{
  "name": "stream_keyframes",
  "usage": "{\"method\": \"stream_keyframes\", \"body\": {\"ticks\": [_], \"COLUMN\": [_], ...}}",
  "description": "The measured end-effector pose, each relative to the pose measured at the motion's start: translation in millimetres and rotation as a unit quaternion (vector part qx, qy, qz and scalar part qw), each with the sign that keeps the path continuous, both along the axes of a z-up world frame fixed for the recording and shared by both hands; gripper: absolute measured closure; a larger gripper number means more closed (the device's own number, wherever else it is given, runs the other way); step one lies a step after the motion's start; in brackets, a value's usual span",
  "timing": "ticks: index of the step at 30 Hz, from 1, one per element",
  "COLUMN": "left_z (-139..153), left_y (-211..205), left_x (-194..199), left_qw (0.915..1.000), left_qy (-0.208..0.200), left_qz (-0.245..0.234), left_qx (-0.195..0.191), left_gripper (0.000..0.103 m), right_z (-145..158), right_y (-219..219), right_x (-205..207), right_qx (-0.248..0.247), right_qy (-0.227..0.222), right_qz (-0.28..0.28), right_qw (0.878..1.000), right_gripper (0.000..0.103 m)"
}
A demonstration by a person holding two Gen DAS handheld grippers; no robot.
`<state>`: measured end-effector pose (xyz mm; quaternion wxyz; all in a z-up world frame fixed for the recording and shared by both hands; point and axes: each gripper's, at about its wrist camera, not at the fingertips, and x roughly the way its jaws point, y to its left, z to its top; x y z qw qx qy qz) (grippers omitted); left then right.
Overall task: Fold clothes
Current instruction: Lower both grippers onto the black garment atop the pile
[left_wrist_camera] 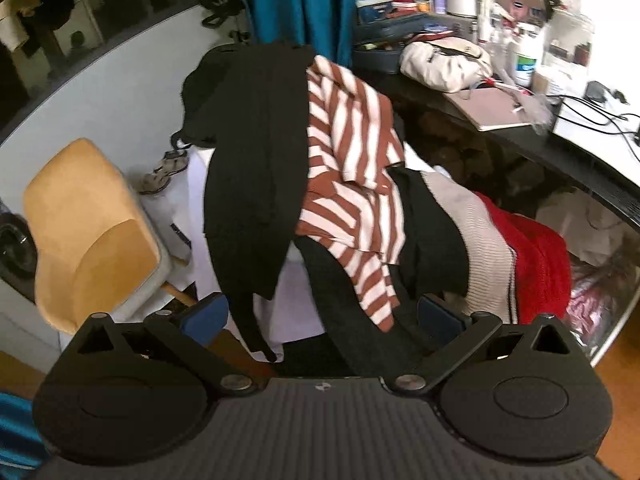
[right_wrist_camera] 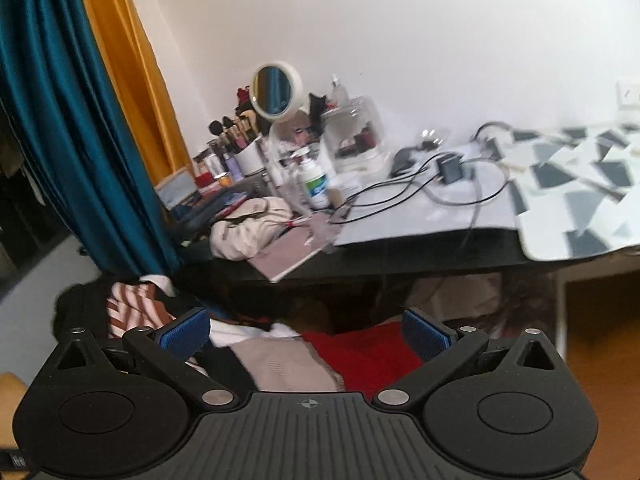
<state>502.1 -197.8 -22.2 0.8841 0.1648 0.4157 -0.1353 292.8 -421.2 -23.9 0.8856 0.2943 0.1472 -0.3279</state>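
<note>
A big heap of clothes (left_wrist_camera: 360,208) sits on something white next to the crowded black desk (left_wrist_camera: 532,148), with a long soft black piece (left_wrist_camera: 256,168) on top, then a brown and white striped top (left_wrist_camera: 352,160), a ribbed cream knit (left_wrist_camera: 480,240) and a fuzzy red knit (left_wrist_camera: 536,256). Nothing looks folded yet, so I think this is the picking step. Both the left tool (left_wrist_camera: 323,316) and the right tool (right_wrist_camera: 306,330) are wide apart and hold nothing, so next one should come down and pinch one floppy piece by its edge.
</note>
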Motion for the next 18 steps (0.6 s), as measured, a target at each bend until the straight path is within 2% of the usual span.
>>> {"method": "stream_keyframes", "body": {"ticks": [3, 8, 10, 13, 18], "left_z": [-1, -4, -8, -16, -20], "left_y": [7, 23, 28, 36, 60], "left_x": [10, 31, 42, 62, 104], "left_qw": [0.9998, 0.9986, 0.9981, 0.9980, 0.9977], "left_qy": [0.002, 0.009, 0.015, 0.021, 0.003], "left_qz": [0.019, 0.043, 0.045, 0.042, -0.002], "left_qx": [-0.009, -0.030, -0.038, -0.043, -0.067], "left_gripper": [0.000, 0.000, 0.000, 0.000, 0.000], "right_z": [-1, -5, -8, -15, -25], "right_y": [-10, -15, -15, -8, 4], "right_x": [11, 40, 46, 63, 92], "right_qx": [0.007, 0.017, 0.023, 0.050, 0.096], "right_qy": [-0.035, -0.053, -0.077, -0.090, -0.112], "right_qz": [0.034, 0.080, 0.099, 0.088, 0.068], "right_qw": [0.999, 0.995, 0.992, 0.991, 0.987], "right_gripper": [0.001, 0.001, 0.001, 0.001, 0.001]}}
